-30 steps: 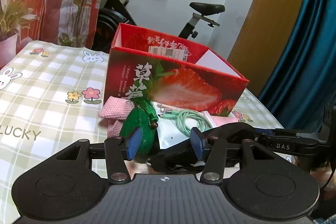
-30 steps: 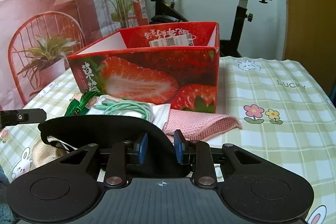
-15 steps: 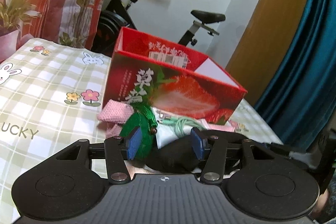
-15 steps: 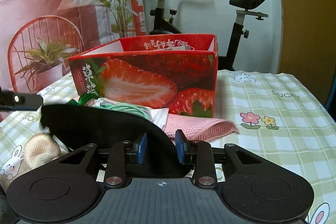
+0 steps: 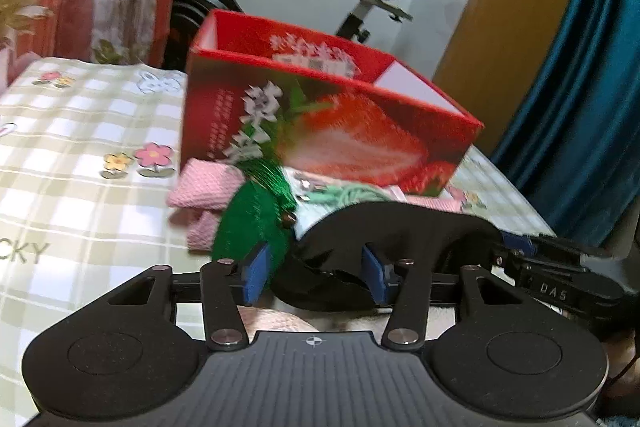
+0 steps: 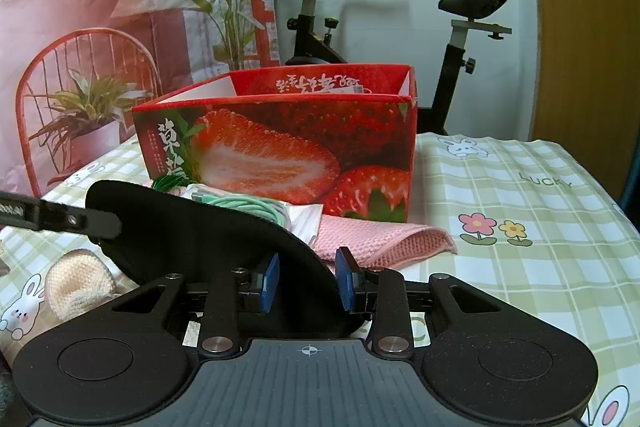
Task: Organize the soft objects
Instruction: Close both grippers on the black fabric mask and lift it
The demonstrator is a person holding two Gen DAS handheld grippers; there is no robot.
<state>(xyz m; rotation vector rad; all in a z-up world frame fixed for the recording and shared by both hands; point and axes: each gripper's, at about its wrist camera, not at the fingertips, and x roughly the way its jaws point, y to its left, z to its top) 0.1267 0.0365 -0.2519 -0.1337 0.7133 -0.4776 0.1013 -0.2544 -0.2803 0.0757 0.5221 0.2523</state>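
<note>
A black padded eye mask (image 6: 192,239) hangs arched above the table between both grippers. My right gripper (image 6: 308,283) has its blue pads on the mask's near end. In the left wrist view the right gripper's fingertip (image 5: 520,247) shows at the mask's (image 5: 400,227) right end. My left gripper (image 5: 314,275) is closing around the mask's lower edge and strap, with a gap left beside the left pad. One of the left gripper's fingers (image 6: 60,217) lies at the mask's far left end. Behind it stands the open red strawberry box (image 6: 280,147).
In front of the box (image 5: 320,131) lie a pink cloth (image 6: 380,235), a green tassel (image 5: 252,215) and a mint cable on a white packet (image 6: 240,207). A cream knitted piece (image 6: 76,279) sits at the near left. The checked tablecloth (image 6: 520,227) stretches right. An exercise bike stands behind.
The left gripper has moved forward and down onto the mask, and its pads stand closer together. The mask now arches higher. The right gripper's pads have spread slightly.
</note>
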